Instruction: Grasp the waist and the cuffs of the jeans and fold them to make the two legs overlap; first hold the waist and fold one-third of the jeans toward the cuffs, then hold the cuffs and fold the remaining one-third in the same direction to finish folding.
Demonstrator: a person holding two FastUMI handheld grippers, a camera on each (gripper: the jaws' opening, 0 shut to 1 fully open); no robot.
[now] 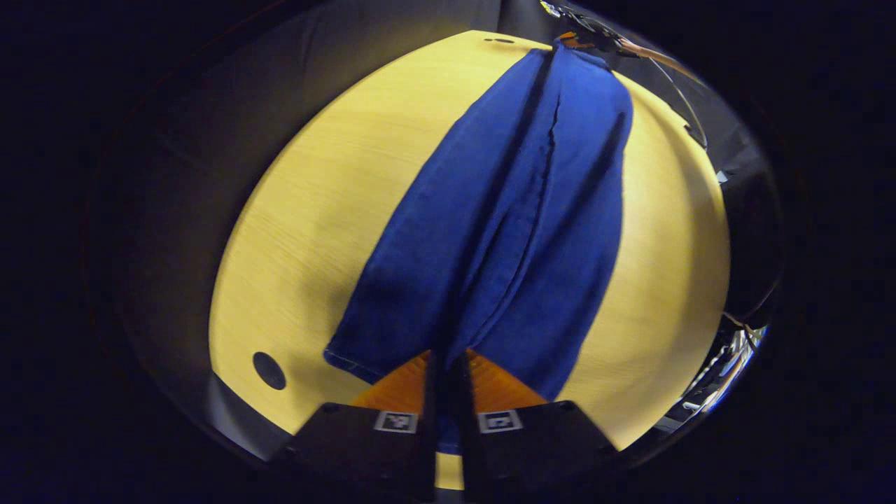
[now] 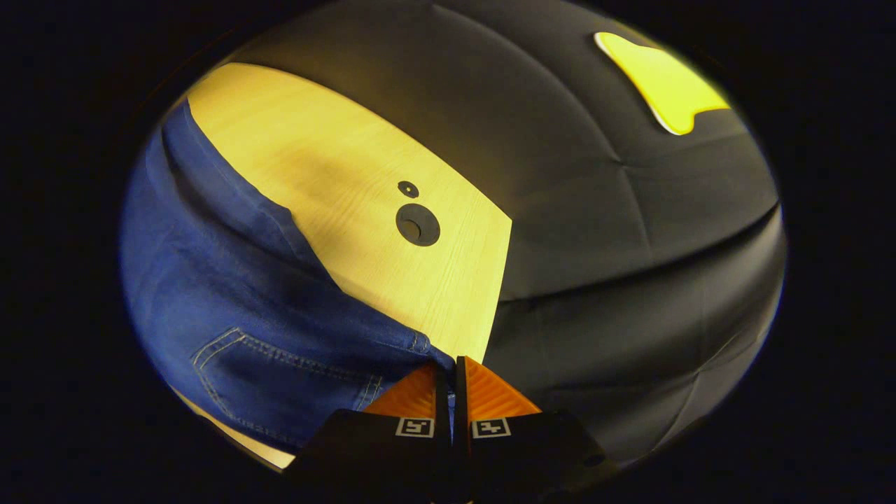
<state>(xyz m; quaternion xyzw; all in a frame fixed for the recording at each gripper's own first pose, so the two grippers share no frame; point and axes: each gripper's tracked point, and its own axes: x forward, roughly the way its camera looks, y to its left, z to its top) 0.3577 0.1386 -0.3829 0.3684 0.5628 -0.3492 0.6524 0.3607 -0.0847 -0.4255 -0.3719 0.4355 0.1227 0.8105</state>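
- Left gripper (image 1: 446,371): its orange fingers are pressed nearly together on the cuff end of the jeans (image 1: 511,217) — blue denim shows in the thin gap between them.
- From there the jeans run away across the yellow table (image 1: 315,210), the legs side by side, to the far edge, where the other gripper (image 1: 584,31) meets the waist.
- Right gripper (image 2: 448,381): clamped on the waistband corner — the jeans spread to its left, a back pocket (image 2: 280,378) nearby.
- A round black grommet (image 2: 418,225) sits in the table just beyond.
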